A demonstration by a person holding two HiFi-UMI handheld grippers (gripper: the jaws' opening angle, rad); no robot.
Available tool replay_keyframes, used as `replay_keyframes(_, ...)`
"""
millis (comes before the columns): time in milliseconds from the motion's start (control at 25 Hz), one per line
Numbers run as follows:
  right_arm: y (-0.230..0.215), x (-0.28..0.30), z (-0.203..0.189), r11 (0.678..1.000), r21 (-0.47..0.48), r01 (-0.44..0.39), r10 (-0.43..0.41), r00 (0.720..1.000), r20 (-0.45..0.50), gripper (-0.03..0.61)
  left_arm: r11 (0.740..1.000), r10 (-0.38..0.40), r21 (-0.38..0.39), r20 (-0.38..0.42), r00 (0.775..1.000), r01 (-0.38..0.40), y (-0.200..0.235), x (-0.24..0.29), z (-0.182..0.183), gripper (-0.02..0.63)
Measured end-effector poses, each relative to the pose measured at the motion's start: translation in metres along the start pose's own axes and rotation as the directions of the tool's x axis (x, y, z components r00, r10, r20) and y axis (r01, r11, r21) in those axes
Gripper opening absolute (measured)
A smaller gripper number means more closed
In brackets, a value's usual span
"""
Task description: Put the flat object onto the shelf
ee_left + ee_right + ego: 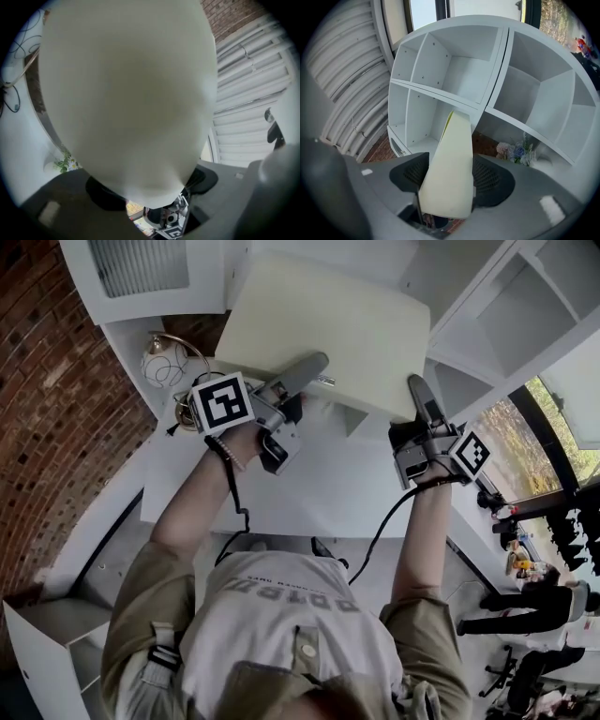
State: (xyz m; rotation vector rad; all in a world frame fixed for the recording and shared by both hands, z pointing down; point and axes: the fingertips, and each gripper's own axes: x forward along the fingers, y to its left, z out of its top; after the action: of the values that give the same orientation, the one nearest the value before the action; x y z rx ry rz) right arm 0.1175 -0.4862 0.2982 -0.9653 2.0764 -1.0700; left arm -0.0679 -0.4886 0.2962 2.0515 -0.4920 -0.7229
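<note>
Panel (pixel 323 320), flat and cream, one piece, held up over white desk (pixel 309 488) facing one white shelf unit (pixel 440 70), near edge clamped by two grippers, left gripper (pixel 309 369) and right gripper (pixel 422 395), both closed on it.

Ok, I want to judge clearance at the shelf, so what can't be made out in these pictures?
Head view: the flat object covers the part of the shelf behind it.
Left gripper view: the flat object fills most of the frame, hiding everything straight ahead.
Right gripper view: the flat object stands in front of the shelf's lower middle, hiding part of it.
</note>
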Motion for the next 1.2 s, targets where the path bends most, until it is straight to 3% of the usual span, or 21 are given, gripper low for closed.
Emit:
replay_keyframes(160, -0.003, 0.012, 0.008, 1.000, 0.014, 0.009, -0.009, 1.000, 0.003, 0.296, 0.997, -0.008, -0.081, 0.053, 0.999, 0.013, 0.002, 0.009, 0.012, 0.334)
replay_keyframes(440, 0.002, 0.022, 0.022, 1.000, 0.017, -0.008, 0.008, 0.999, 0.039, 0.311, 0.990, 0.040, -0.141, 0.106, 0.994, -0.025, 0.002, 0.016, 0.023, 0.330)
replay_keyframes(560, 0.008, 0.017, 0.028, 0.999, 0.004, -0.050, 0.050, 0.997, 0.066, 0.400, 0.986, 0.043, -0.165, 0.133, 0.990, -0.021, 0.000, 0.018, 0.029, 0.330)
replay_keyframes(720, 0.017, 0.000, 0.029, 0.995, -0.015, -0.102, 0.103, 0.988, 0.113, 0.460, 0.983, 0.049, -0.181, 0.160, 0.986, -0.019, 0.001, 0.019, 0.033, 0.330)
replay_keyframes(840, 0.016, -0.014, 0.011, 0.993, -0.017, -0.113, 0.114, 0.987, 0.115, 0.472, 0.982, 0.053, -0.187, 0.171, 0.984, -0.020, 0.001, 0.020, 0.033, 0.330)
replay_keyframes(1040, 0.020, -0.009, -0.047, 0.987, 0.037, -0.153, 0.152, 0.988, 0.025, 0.471, 0.983, 0.063, -0.183, 0.172, 0.983, -0.031, 0.002, 0.020, 0.034, 0.330)
replay_keyframes(1200, 0.033, 0.018, -0.076, 0.981, 0.062, -0.181, 0.184, 0.982, -0.046, 0.433, 0.984, 0.056, -0.175, 0.174, 0.983, -0.025, 0.001, 0.022, 0.034, 0.330)
